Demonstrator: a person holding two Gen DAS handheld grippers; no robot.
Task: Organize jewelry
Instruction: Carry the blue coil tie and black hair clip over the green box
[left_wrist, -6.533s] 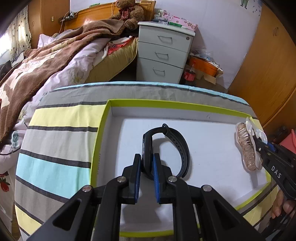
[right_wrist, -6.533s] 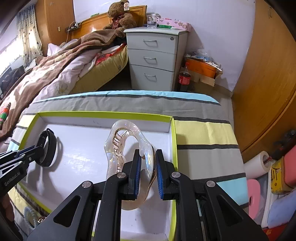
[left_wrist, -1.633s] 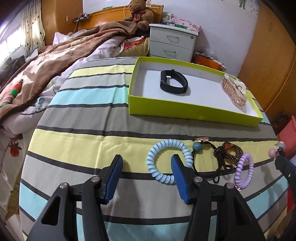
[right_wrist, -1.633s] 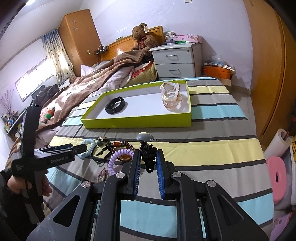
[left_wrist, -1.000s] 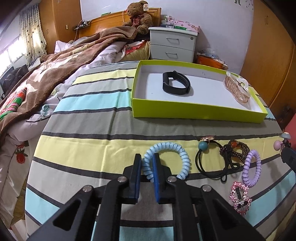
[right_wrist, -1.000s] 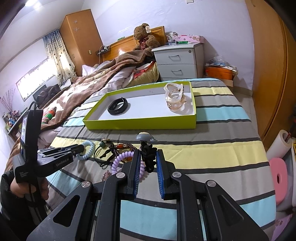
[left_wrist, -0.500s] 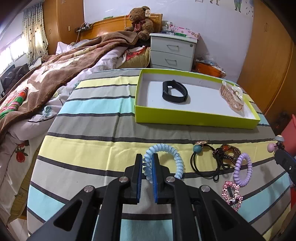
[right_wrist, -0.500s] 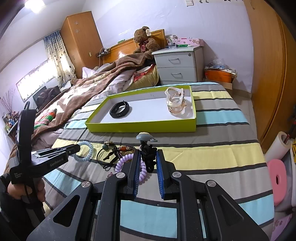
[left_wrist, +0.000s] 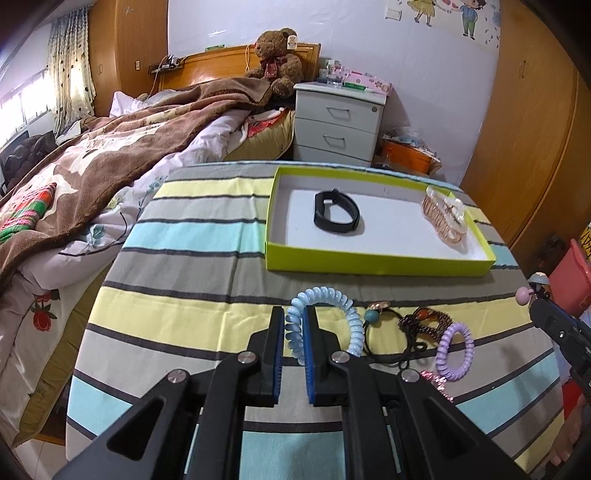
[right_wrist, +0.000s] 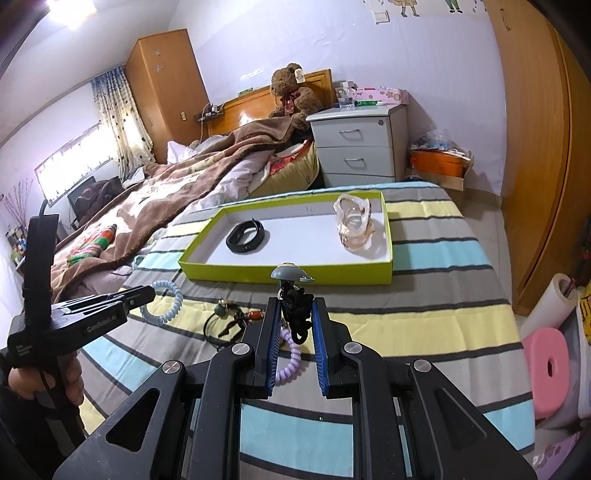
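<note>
My left gripper (left_wrist: 294, 320) is shut on a light blue spiral hair tie (left_wrist: 325, 317) and holds it above the striped cloth; it also shows in the right wrist view (right_wrist: 164, 301). My right gripper (right_wrist: 294, 314) is shut on a black hair tie with a grey mushroom charm (right_wrist: 291, 291). The green tray (left_wrist: 369, 258) holds a black wristband (left_wrist: 336, 211) and a clear hair claw (left_wrist: 445, 218). A purple spiral tie (left_wrist: 454, 350), a black bead tie (left_wrist: 384, 325) and a brown beaded piece (left_wrist: 428, 319) lie on the cloth.
The round table has a striped cloth (left_wrist: 184, 266). A bed with a brown blanket (left_wrist: 92, 158) lies to the left. A white drawer unit (left_wrist: 336, 125) stands behind. A pink rhinestone clip (left_wrist: 436, 380) lies near my left gripper.
My left gripper closed on the blue spiral tie and lifted it. Both grippers have risen and pulled back from the cloth. My right gripper keeps its hold on the mushroom tie.
</note>
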